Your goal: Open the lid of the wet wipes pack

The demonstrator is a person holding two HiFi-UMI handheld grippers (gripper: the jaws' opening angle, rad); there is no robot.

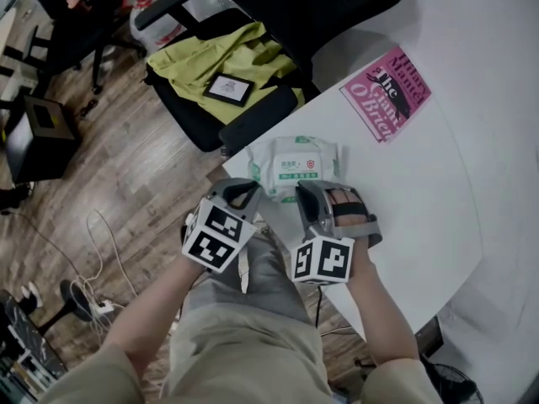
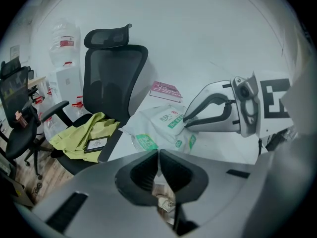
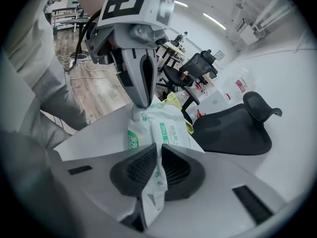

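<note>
Left gripper (image 1: 251,194) closed on the edge of the wet wipes pack (image 1: 282,151), which lies at the desk (image 1: 421,200) edge. Right gripper (image 1: 305,194) clamps the wrapper film. Advisable: hold the pack down and lift the lid (image 1: 301,168) slowly.

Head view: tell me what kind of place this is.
Likely an office: a black swivel chair at a white table, a second chair behind, and a power strip on the wood-look floor.
</note>
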